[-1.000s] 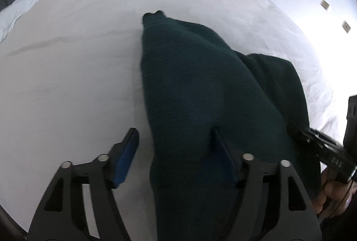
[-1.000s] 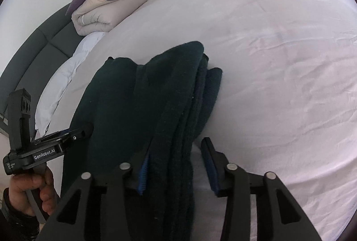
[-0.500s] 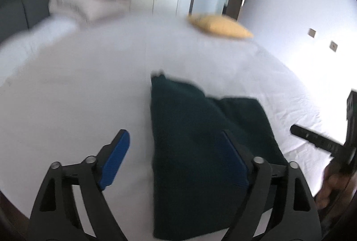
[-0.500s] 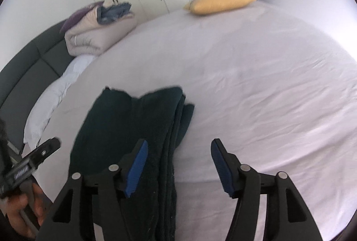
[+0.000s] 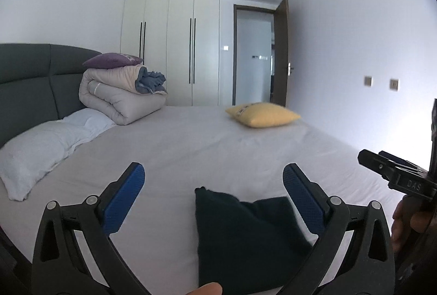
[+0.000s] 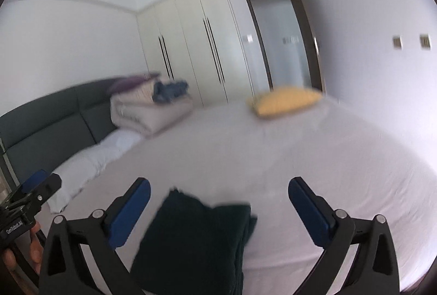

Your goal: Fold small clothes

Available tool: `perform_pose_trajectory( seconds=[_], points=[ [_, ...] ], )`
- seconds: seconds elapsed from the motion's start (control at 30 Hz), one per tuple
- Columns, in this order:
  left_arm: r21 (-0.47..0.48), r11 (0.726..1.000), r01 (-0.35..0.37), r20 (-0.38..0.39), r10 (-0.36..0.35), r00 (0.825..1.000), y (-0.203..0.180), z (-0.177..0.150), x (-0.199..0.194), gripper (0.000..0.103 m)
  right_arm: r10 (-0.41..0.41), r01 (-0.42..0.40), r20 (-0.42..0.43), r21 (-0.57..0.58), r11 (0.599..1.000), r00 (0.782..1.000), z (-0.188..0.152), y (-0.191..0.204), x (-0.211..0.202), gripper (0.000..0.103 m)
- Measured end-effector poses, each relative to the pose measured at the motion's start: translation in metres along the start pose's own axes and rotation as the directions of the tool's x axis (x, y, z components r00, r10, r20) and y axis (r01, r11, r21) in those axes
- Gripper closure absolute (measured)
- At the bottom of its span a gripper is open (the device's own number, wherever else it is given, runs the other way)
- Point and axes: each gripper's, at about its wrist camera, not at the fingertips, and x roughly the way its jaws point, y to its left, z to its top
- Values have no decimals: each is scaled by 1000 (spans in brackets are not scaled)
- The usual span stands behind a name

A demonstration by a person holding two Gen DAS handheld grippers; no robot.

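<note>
Sweater (image 5: 245, 234) folded (untouched), claws opening, empty

The dark green garment (image 5: 245, 234), formerly clamped in both claws, has been released and is now lying folded on the bed (image 5: 191, 147), below and ahead of them. The left claw (image 5: 213, 193) and right claw (image 6: 218, 207) have been raised, levelled, and are opening, nothing between their jaws.
</note>
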Motion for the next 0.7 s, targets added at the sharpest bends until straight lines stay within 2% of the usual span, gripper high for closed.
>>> perform_pose_trajectory(
  seconds=[0.07, 0.17, 0.27, 0.37, 0.43, 0.57, 0.63, 0.7],
  points=[
    [-8, 999, -34, -44, 33, 999, 0, 4, -5, 0, -1, 2, 40, -35, 999, 999, 9, 8, -13, 0],
    [57, 994, -93, -86, 98, 991, -8, 1, -14, 0, 4, 5, 93, -98, 995, 996, 13, 22, -31, 0],
    [44, 991, -127, -151, 132, 980, -5, -11, -8, 0, 6, 8, 98, -140, 990, 995, 10, 30, -40, 0],
    [-16, 990, -143, -236, 136, 962, 4, -25, 3, 0, -69, 73, 33, -150, 986, 997, 3, 31, -27, 0],
    [-16, 988, -155, -279, 144, 949, 6, -39, 14, 0, -107, 104, -23, -123, 987, 994, -8, 27, -21, 0],
    [-24, 989, -146, -347, 129, 929, 7, -59, 36, 0, -115, 112, -161, -32, 993, 980, -33, 18, -10, 0],
    [-26, 990, -137, -364, 119, 924, 7, -66, 44, 0, -131, 124, -204, -50, 991, 970, -46, 19, -1, 0],
    [-15, 990, -143, -391, 126, 912, 7, -76, 57, 0, -155, 138, -241, -84, 987, 958, -56, 24, 7, 0]
  ],
)
